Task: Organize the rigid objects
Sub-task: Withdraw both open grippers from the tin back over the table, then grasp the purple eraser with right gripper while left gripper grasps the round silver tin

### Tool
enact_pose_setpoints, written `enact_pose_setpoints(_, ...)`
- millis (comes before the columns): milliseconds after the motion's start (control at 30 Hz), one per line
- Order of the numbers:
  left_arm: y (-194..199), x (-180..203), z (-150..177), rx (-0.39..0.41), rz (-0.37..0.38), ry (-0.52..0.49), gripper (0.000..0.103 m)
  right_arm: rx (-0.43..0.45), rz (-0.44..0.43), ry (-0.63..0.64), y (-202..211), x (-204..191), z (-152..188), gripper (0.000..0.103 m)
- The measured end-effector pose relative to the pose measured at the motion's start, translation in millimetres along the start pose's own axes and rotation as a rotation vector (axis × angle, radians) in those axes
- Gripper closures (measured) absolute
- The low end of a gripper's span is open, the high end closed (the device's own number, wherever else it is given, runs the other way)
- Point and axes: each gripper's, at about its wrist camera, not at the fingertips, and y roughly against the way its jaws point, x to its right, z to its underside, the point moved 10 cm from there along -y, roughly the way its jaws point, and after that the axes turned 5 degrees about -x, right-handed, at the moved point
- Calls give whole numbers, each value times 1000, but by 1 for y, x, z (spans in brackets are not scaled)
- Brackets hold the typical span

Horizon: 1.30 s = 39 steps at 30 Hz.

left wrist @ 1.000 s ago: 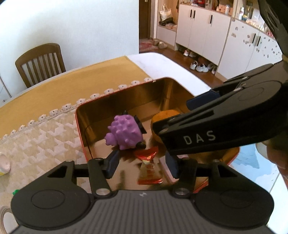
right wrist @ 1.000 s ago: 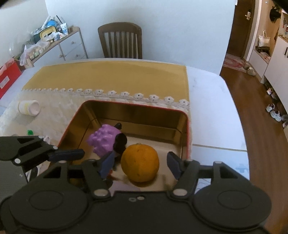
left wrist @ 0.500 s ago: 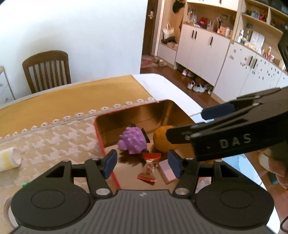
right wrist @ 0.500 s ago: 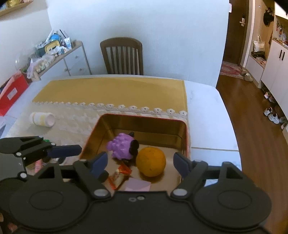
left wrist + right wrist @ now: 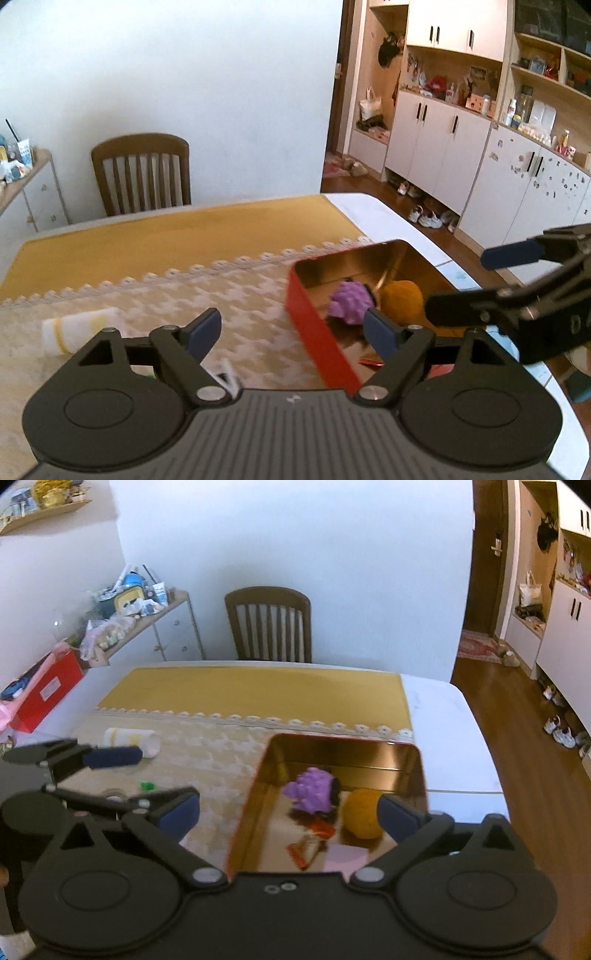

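Note:
A red tin with a gold inside (image 5: 369, 751) (image 5: 314, 325) sits on the table. In it lie a purple knobbly toy (image 5: 310, 788) (image 5: 351, 301), an orange (image 5: 360, 812) (image 5: 402, 297), a red candy wrapper (image 5: 312, 836) and a pink flat piece (image 5: 345, 858). My left gripper (image 5: 293, 330) is open and empty, raised over the tin's left wall; it also shows in the right wrist view (image 5: 147, 775). My right gripper (image 5: 288, 812) is open and empty, high above the tin; it also shows in the left wrist view (image 5: 480, 284).
A white and yellow bottle (image 5: 131, 740) (image 5: 79, 328) lies on its side on the lace cloth left of the tin. A small green piece (image 5: 147, 785) and a roll of tape (image 5: 114, 794) lie near it. A wooden chair (image 5: 267, 624) stands at the far edge.
Both grippers have risen and drawn back from the tin, which now looks smaller. The left gripper has swung left, over the tin's left wall. Both stay open.

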Motion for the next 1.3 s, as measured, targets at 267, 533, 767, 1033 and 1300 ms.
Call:
enact_pose_setpoints(267,20,-55,7,12,-19,5,19,7,7,20,-5,-50,8,0)
enact_pose_setpoints(533,24,-105,25,-9,-30,47,19,-34,21,-7,-22,-87,25,0)
enact_pose_setpoints(767,19,-134,52,-38,-55,24,19,-87,34,-23,-41,-115,51,0)
enact_pose_setpoints(1033,-1,-149,94,-119,-41,-11,19,-178,75,-37,-67,-134,88,2)
enact_pose_setpoints(1300,-10,-148,118,-135,-38,-58,19,-234,90,-55,-79,-145,110,7)
